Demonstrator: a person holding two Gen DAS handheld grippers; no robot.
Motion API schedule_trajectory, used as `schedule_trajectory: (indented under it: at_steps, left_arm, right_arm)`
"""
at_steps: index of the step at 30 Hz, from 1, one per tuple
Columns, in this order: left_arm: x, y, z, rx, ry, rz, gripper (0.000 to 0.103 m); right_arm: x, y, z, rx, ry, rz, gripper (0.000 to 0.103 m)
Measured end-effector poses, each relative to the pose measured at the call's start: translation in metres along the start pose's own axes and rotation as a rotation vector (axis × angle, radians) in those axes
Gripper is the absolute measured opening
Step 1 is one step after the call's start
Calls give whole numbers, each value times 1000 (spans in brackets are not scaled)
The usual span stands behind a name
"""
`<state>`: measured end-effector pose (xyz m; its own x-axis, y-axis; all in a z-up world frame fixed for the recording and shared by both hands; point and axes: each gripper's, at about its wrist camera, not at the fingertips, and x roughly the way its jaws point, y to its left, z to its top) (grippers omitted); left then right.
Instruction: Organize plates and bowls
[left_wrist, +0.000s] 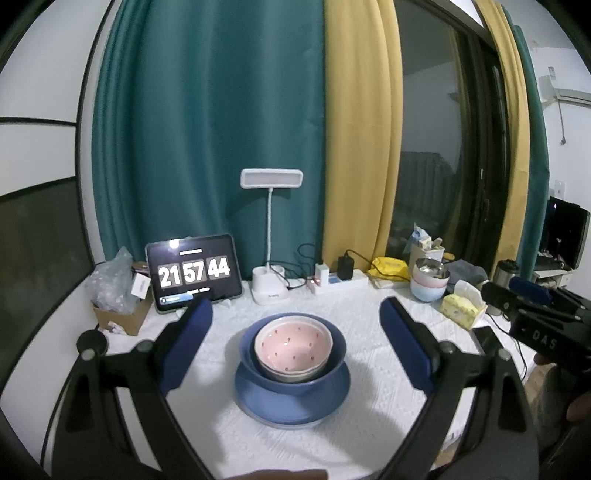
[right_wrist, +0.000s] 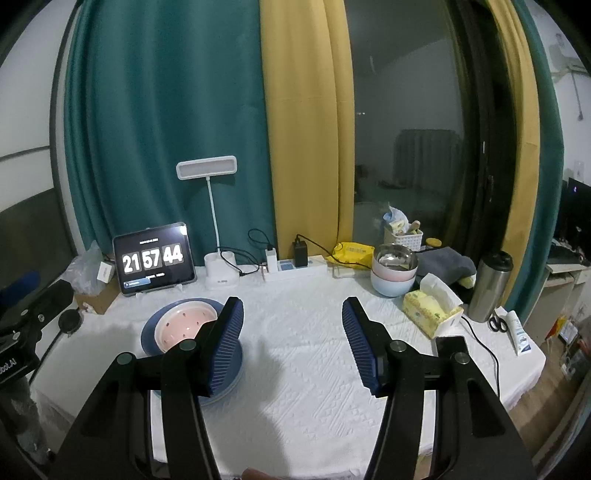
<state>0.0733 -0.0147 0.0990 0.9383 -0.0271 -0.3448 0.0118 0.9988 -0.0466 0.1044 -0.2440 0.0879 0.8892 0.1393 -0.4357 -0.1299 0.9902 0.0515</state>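
Note:
A pink spotted bowl (left_wrist: 293, 347) is nested in a dark blue bowl (left_wrist: 334, 363), which stands on a blue plate (left_wrist: 291, 400) over a paler plate rim, all on the white tablecloth (left_wrist: 369, 424). My left gripper (left_wrist: 295, 314) is open, its blue pads wide on either side of the stack and short of it. In the right wrist view the same stack shows the pink bowl (right_wrist: 184, 325) and blue plate (right_wrist: 147, 334) at the left, partly hidden behind the left finger. My right gripper (right_wrist: 291, 314) is open over bare cloth with nothing between its pads.
Along the back edge stand a tablet clock (right_wrist: 154, 258), a white desk lamp (right_wrist: 221, 275), a power strip (right_wrist: 295, 267) and stacked pastel bowls holding a steel bowl (right_wrist: 393, 275). A tissue box (right_wrist: 432, 314), phone (right_wrist: 450, 345) and steel tumbler (right_wrist: 489, 286) sit at the right.

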Motion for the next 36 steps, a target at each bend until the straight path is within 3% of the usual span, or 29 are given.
schedule_trajectory:
  at_steps: [36]
  left_arm:
    - [12, -3, -1, -8, 11, -3, 93]
  right_arm:
    - [8, -2, -2, 3, 13, -1, 59]
